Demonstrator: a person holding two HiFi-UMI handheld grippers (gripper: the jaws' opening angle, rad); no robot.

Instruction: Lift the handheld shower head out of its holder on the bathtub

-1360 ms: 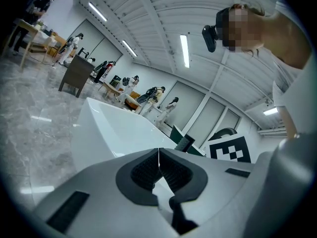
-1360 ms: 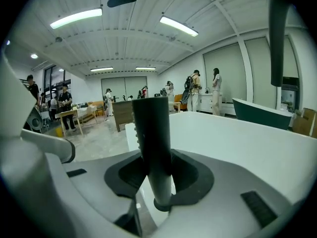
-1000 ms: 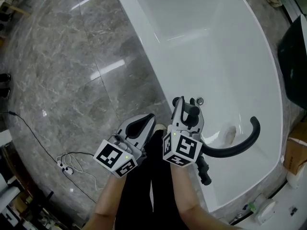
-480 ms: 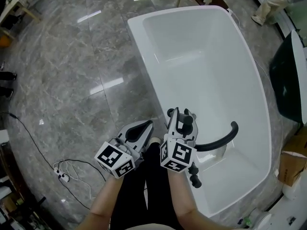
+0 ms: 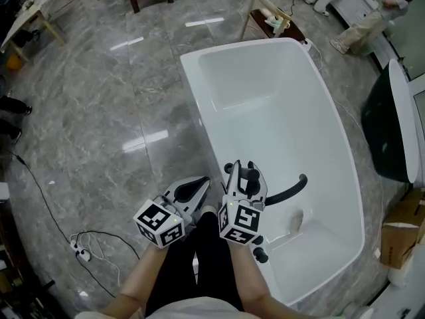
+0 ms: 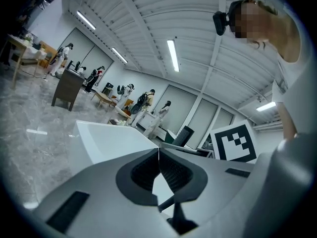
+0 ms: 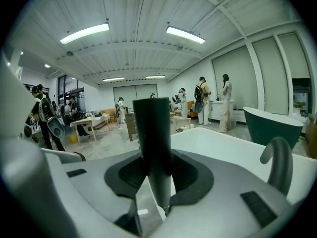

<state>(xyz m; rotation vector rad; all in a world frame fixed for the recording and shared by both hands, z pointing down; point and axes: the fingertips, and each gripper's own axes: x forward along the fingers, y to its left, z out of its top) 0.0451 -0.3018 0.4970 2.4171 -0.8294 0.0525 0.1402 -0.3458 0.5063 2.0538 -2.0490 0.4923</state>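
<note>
My right gripper point(image 5: 243, 173) is shut on the black handheld shower head point(image 5: 250, 178), over the near rim of the white bathtub point(image 5: 199, 105). In the right gripper view the shower head point(image 7: 152, 148) stands upright as a dark cylinder between the pads of the right gripper point(image 7: 157, 178), above the tub rim point(image 7: 218, 138). The black curved spout point(image 5: 291, 190) arcs over the tub beside it, and that spout point(image 7: 278, 161) also shows at the right of the right gripper view. Just left of it, my left gripper point(image 5: 200, 186) is shut with nothing in it; its pads point(image 6: 148, 170) meet.
A dark tub point(image 5: 388, 125) stands at the right, a wooden rack point(image 5: 269, 18) beyond the white tub's far end. A cable point(image 5: 80, 248) lies on the marble floor at the left, a cardboard box point(image 5: 402, 241) at the right. Several people stand far off point(image 7: 203, 100).
Both grippers have risen away from the tub rim, the right one carrying the shower head up with it. The tub and spout now look smaller and lower below them.
</note>
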